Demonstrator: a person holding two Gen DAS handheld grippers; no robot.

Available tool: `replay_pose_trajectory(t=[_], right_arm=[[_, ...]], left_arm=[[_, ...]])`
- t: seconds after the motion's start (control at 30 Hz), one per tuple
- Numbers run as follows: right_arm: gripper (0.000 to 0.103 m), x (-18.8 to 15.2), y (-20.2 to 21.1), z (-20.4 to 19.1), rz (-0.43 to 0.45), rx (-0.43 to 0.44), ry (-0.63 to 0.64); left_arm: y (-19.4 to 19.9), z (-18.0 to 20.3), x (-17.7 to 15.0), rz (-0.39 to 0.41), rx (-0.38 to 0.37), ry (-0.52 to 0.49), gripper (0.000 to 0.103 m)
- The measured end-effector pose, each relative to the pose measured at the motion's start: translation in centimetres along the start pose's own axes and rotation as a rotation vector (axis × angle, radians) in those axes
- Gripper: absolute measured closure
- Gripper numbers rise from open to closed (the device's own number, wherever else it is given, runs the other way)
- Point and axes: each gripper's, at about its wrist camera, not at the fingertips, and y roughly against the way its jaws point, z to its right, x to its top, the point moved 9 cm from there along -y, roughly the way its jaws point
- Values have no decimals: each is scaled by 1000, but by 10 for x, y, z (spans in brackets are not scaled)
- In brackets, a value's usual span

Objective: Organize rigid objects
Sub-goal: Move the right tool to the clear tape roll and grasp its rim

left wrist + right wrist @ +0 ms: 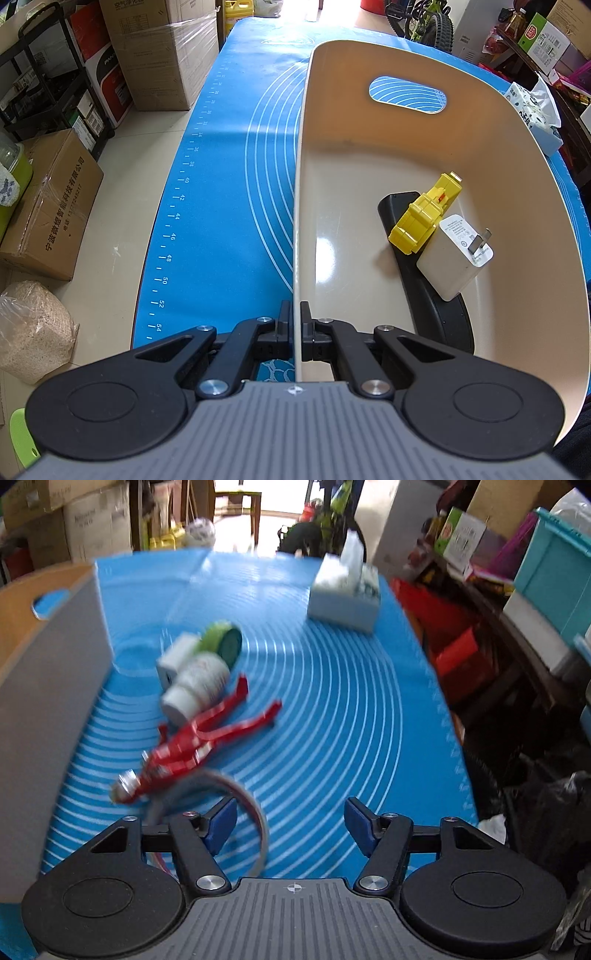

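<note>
Pinching the near wall of the beige bin (pixel 406 155), my left hand-held gripper (pixel 295 317) has its jaws closed tight on that thin rim. Inside the bin lie a black remote (pixel 436 306), a yellow toy block (pixel 424 218) resting on it, and a white charger plug (pixel 454 254) leaning against the yellow piece. The bin sits on the blue mat (pixel 221 184) that covers the bench.

My right hand-held gripper (pixel 290 823) hangs over the mat with its blue pads spread apart and nothing between them. Just beyond its left pad lies a thin ring (pixel 240 812), blurred, and touching it a red figure (pixel 192 742). Farther on sit a white bottle (pixel 199 683), a small white box (pixel 173 657) and a green-capped jar (pixel 225 642), bunched together beside the bin's outer wall. A tissue box (pixel 343 594) stands well apart at the far side.
</note>
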Motion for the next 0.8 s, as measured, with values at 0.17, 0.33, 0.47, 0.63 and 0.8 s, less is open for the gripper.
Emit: replay_pose_trajectory(t=[0.17, 0.33, 0.47, 0.63, 0.8], right_arm=[[46, -7, -11, -3, -6, 30, -45], [86, -8, -8, -12, -15, 106, -44], [87, -12, -2, -11, -1, 104, -48], [87, -11, 17, -1, 42, 80, -42], [87, -5, 36, 7, 78, 51, -43]], left_arm=[[0, 0, 0, 0, 1, 0, 99], [0, -1, 0, 0, 1, 1, 100], [0, -1, 0, 0, 1, 1, 99], [0, -1, 0, -1, 1, 1, 99], [0, -1, 0, -1, 1, 2, 99]])
